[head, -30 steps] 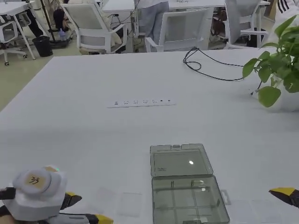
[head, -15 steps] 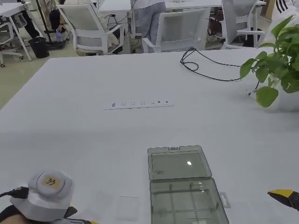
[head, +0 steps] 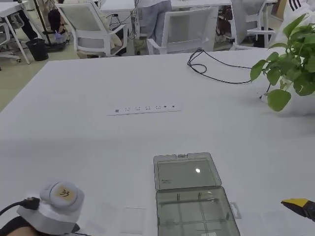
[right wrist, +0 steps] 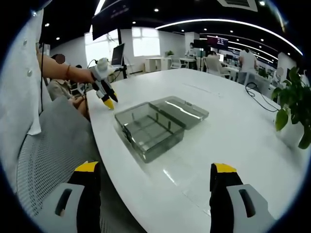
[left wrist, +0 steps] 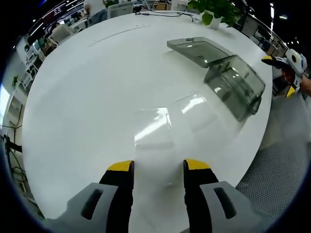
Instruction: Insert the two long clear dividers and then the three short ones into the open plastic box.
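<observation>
The plastic box (head: 170,216) sits on the white tabletop (head: 98,142) near the front edge, with its lid (head: 187,171) folded back flat on the far side. The bottom of the head view cuts off the box's near end. Faint lines show inside the box; whether they are moulded ribs or seated pieces cannot be told. Clear dividers (left wrist: 154,127) lie flat on the tabletop left of the box and apart from it. They read mostly as glare and pale outlines, so their count and lengths cannot be made out. Further pale outlines right of the box are equally indistinct. Left gripper (left wrist: 158,166): jaws released, spread, nothing between them, near the closest divider. Right gripper (right wrist: 155,168): jaws released, wide apart, holding nothing, right of the box and well apart from it; the head view cuts it off at the frame edge, one yellow tip showing. A power strip (head: 144,109), a cable (head: 211,69) and a plant (head: 290,64) lie well beyond.
</observation>
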A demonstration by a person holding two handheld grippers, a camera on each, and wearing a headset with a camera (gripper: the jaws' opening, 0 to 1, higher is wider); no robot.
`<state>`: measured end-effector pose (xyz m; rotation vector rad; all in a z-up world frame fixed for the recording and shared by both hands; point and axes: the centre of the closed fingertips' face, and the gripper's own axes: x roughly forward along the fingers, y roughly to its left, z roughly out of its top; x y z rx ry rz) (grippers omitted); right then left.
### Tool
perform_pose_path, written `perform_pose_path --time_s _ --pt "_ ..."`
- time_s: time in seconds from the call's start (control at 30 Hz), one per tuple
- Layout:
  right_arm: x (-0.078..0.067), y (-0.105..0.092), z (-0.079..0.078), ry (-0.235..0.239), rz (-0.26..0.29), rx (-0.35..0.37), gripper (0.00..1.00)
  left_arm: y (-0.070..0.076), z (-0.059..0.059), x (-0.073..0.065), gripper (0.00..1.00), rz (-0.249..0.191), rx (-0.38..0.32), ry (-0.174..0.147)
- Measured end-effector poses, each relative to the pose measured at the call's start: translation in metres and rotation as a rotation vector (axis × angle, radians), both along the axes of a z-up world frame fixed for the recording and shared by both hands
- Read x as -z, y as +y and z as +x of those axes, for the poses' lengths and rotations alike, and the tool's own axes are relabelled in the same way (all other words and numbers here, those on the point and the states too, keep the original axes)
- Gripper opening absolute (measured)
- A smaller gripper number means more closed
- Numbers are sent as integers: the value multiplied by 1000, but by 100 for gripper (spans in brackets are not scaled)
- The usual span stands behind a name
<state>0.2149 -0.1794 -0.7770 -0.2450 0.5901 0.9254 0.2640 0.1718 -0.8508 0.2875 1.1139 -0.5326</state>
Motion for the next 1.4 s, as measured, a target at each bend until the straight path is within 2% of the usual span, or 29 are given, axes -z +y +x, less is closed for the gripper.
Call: perform_pose_path --time_s 0.07,0.2,0.53,0.73,0.93,1.03,1.23,1.37,1.4 --pt "1 0 0 1 0 1 94 0 -1 -1 39 8 -1 4" --pt "1 -1 0 1 2 3 94 0 0 2 38 57 12 14" --pt "0 1 1 -2 14 12 94 3 2 1 35 74 -40 49" --pt "0 1 1 -3 18 18 93 5 2 2 33 84 -32 68" --pt "1 0 0 -1 17 23 93 6 3 1 32 76 -32 81" --pt "0 -1 0 0 19 27 93 5 2 0 31 54 -44 91" --pt "0 0 0 2 19 27 93 3 0 -1 31 37 -38 92" --pt "0 0 0 2 16 25 92 0 -2 -4 30 9 -45 88" --pt "0 1 0 2 16 25 92 -2 -3 -4 30 -12 -54 89"
